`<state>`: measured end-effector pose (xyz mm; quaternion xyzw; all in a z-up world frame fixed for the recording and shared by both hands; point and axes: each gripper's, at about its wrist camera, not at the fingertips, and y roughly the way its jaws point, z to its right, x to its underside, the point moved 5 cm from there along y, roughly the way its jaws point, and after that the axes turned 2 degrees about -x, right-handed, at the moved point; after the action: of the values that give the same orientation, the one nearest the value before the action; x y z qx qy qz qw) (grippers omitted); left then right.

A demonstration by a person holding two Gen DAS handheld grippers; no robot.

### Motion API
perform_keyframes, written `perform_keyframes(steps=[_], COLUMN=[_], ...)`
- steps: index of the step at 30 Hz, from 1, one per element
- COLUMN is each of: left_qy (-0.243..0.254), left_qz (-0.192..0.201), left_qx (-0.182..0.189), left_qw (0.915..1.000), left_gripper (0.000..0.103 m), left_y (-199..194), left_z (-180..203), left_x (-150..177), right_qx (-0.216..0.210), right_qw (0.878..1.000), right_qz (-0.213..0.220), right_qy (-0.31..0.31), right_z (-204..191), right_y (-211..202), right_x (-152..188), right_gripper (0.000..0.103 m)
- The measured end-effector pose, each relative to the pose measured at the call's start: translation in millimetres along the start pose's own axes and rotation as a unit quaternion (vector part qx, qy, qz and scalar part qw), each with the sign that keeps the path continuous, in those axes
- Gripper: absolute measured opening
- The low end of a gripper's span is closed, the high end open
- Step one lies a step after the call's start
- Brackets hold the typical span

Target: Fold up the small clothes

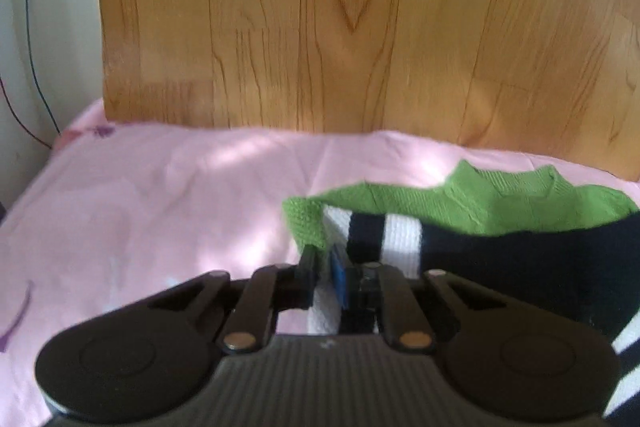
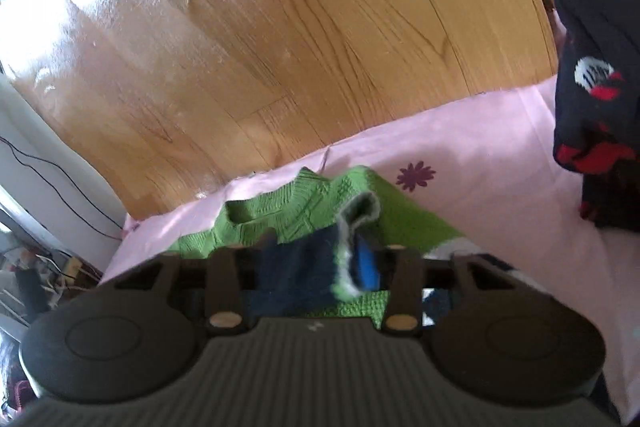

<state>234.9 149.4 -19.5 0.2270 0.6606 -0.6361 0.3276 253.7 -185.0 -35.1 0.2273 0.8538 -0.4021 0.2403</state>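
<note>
In the left wrist view we see the left gripper [image 1: 325,275] with its fingers close together, clamped on the edge of the small knit sweater [image 1: 472,203], at the place where the green part meets the white and dark stripes. The sweater lies on the pink bedsheet [image 1: 160,195], spreading to the right of this gripper.

In the right wrist view the right gripper [image 2: 340,267] is also closed on the sweater [image 2: 304,203]: a fold of dark blue and green knit with a white border is pinched between its fingers and stands up a little from the bed. The green part with the neckline lies flat beyond it.

Behind the sweater stands the wooden headboard [image 2: 280,39]. At the right on the pink bedsheet [image 2: 500,155] we see a dark garment with red and white pattern [image 2: 592,99], well apart from the sweater. A purple flower print [image 2: 415,175] is on the sheet between them.
</note>
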Motion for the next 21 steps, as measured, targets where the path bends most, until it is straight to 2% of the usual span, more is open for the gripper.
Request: perform_keyframes(steps=[1,2,3,5,6,8,10,12,15,18,21], left_qy=[-0.011,-0.019,-0.030,-0.041,-0.027,0.024,0.048,0.028,-0.033,-0.080,-0.072], left_qz=[0.016,0.025,0.028,0.007,-0.001,0.024,0.032,0.030,0.035,0.046,0.045], left_qx=[-0.002,-0.008,-0.017,-0.023,-0.035,-0.067,-0.081,-0.076,-0.069,-0.033,0.010], left_qw=[0.9998,0.9995,0.9990,0.9989,0.9990,0.9972,0.9950,0.9963,0.9965,0.9952,0.9963], left_gripper=[0.009,0.009,0.009,0.009,0.010,0.014,0.016,0.016,0.016,0.016,0.017], left_y=[-4.7,-5.4,-6.7,2.4,9.7,7.3,0.6,-8.2,-32.3,-59.6,-79.7], left_z=[-4.3,-8.3,-14.4,-18.7,-15.1,-2.5,2.0,-7.5,-29.1,-38.3,-19.0], left_x=[-2.4,-7.2,-7.9,-1.1,4.4,9.7,12.3,13.6,13.6,17.0,25.5], right_qx=[0.006,0.015,0.019,0.028,0.053,0.124,0.111,0.083,0.071,0.088,0.111], right_qw=[1.000,1.000,1.000,0.999,0.998,0.990,0.992,0.996,0.995,0.990,0.987], right_qz=[-0.007,-0.012,-0.005,0.006,0.000,-0.016,-0.009,0.015,0.066,0.092,0.088], right_qy=[-0.010,-0.019,-0.022,-0.026,-0.031,-0.060,-0.059,-0.042,-0.037,-0.061,-0.081], right_z=[1.6,1.5,7.1,8.9,13.9,23.7,24.8,24.3,25.4,24.8,23.4], right_y=[3.3,6.2,1.3,4.2,12.1,24.9,14.6,-13.4,-73.8,-128.1,-162.2], right_x=[1.2,1.6,-1.2,-2.8,-2.0,3.0,4.4,2.8,4.4,22.6,53.3], right_gripper=[0.020,0.007,0.008,0.008,0.009,0.009,0.012,0.015,0.029,0.037,0.037])
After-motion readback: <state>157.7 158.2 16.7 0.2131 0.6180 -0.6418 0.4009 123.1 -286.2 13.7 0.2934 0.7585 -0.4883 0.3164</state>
